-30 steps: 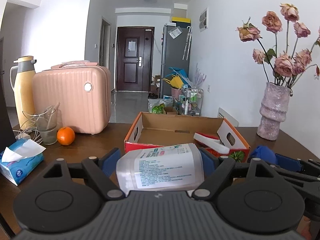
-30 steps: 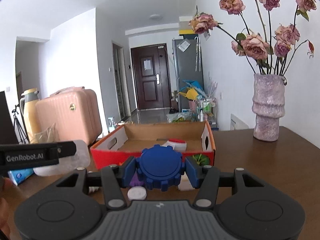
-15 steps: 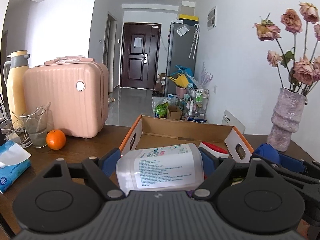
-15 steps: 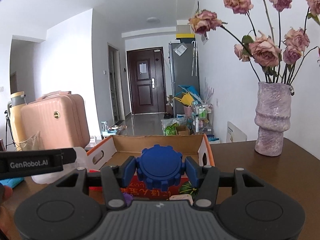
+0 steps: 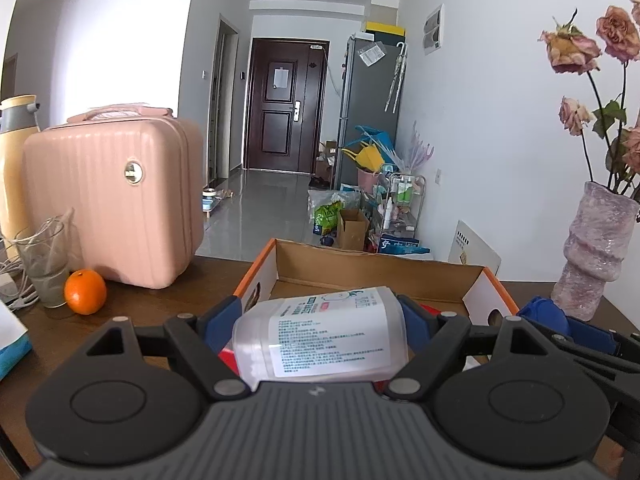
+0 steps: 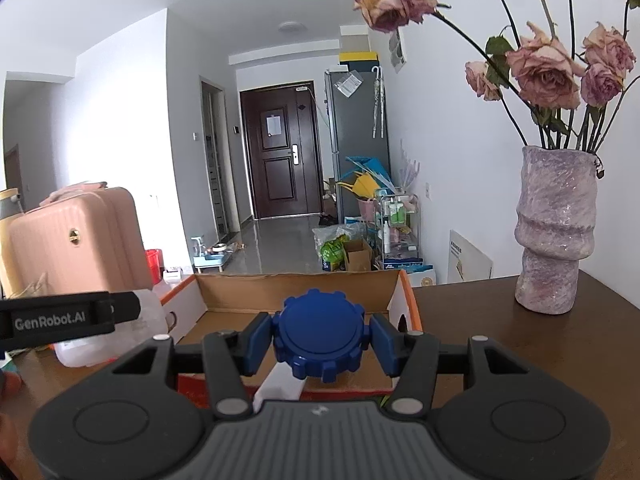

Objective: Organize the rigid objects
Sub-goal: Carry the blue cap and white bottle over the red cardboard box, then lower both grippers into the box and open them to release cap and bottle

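Note:
My left gripper (image 5: 320,320) is shut on a clear plastic bottle (image 5: 324,336) with a white printed label, held on its side over the near left edge of the open cardboard box (image 5: 380,268). My right gripper (image 6: 320,336) is shut on a blue gear-shaped lid (image 6: 320,336), held over the near edge of the same box (image 6: 296,284). The blue lid also shows at the right of the left wrist view (image 5: 544,316). The bottle shows at the left of the right wrist view (image 6: 104,344). A white object (image 6: 280,388) lies in the box under the lid.
A pink suitcase (image 5: 116,200), a glass (image 5: 44,264), an orange (image 5: 85,291) and a yellow thermos (image 5: 16,160) stand on the left of the brown table (image 6: 500,320). A purple vase of dried roses (image 6: 556,232) stands at the right. A tissue pack (image 5: 12,344) lies at the near left.
Both grippers have risen and moved forward toward the box, each still holding its object. The box interior now lies below and just ahead of them.

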`<control>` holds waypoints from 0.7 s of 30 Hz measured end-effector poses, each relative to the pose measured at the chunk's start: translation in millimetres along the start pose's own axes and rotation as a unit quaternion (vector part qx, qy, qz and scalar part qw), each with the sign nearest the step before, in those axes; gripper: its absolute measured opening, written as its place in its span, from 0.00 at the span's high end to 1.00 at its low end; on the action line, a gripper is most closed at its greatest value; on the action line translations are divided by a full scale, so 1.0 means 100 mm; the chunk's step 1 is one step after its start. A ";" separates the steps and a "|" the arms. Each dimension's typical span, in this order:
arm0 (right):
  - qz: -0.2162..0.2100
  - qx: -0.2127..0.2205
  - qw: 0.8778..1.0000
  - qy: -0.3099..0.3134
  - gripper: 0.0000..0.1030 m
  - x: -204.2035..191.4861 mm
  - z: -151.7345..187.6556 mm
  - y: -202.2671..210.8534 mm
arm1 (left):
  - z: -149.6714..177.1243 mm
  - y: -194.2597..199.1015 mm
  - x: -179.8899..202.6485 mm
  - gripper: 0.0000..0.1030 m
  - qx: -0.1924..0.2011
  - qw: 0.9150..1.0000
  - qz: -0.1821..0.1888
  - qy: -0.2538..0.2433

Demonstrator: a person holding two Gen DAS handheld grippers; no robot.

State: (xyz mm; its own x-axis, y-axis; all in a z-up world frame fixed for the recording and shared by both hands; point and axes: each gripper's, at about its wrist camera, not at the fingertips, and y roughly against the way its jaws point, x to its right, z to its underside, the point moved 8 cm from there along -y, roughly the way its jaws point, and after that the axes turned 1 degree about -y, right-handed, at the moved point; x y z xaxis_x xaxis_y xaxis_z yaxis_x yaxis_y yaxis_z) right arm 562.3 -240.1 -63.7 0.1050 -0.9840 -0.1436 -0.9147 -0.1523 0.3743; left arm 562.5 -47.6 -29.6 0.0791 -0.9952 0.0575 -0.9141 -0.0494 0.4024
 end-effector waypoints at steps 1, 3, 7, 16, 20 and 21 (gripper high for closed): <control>0.000 -0.002 1.000 -0.001 0.48 0.01 0.00 -0.04 | -0.01 -0.04 0.01 0.19 -0.001 1.000 0.000 -0.001; 0.001 -0.006 1.000 -0.003 0.49 0.03 -0.03 -0.13 | -0.02 -0.12 0.04 0.19 -0.002 1.000 -0.001 -0.004; 0.004 -0.017 1.000 -0.008 0.49 0.07 -0.04 -0.31 | -0.01 -0.29 0.07 0.19 -0.009 1.000 -0.008 -0.008; 0.012 -0.040 0.999 -0.003 0.48 0.10 -0.04 -0.65 | 0.03 -0.67 0.10 0.19 -0.032 0.999 -0.018 -0.019; 0.017 -0.056 0.998 0.004 0.49 0.12 -0.02 -0.80 | 0.06 -0.81 0.08 0.19 -0.045 0.998 -0.026 -0.024; 0.018 -0.061 0.998 0.003 0.48 0.13 -0.01 -0.84 | 0.07 -0.85 0.07 0.19 -0.048 0.998 -0.029 -0.024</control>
State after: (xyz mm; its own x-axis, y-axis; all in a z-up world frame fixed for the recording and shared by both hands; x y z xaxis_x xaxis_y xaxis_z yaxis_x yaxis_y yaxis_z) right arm 641.1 -240.3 -96.0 0.0760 -0.9896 -0.1221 -0.8638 -0.1265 0.4877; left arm 637.5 -50.7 -69.7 0.1088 -0.9940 -0.0113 -0.8664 -0.1004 0.4891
